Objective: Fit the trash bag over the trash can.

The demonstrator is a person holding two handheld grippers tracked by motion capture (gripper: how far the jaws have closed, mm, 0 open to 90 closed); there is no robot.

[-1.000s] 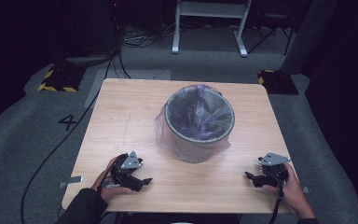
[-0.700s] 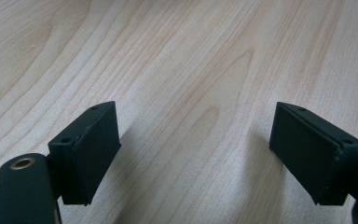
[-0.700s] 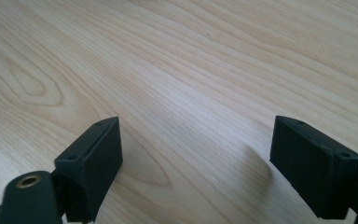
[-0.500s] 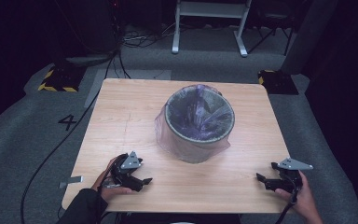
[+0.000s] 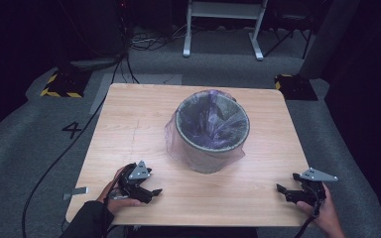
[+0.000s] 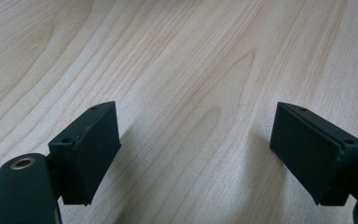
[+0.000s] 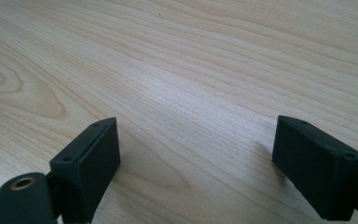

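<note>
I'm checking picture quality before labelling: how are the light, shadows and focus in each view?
High view: the table is evenly lit while the floor and room around it fall dark; the bin and its bag look soft and grainy. Left gripper view: bright, sharp wood grain, soft shadows beside the fingers. Right gripper view: much the same, with a pale sheen across the wood, fingers sharp.

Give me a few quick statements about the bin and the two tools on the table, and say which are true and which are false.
1. The bin is lined with a plastic bag. True.
2. The left tool grips the bag. False: its jaws stand open over bare table.
3. The right tool is open and holds nothing. True.
4. The bin lies tipped on its side. False: it stands upright.
5. Both tools are near the table's front edge. True.
</note>
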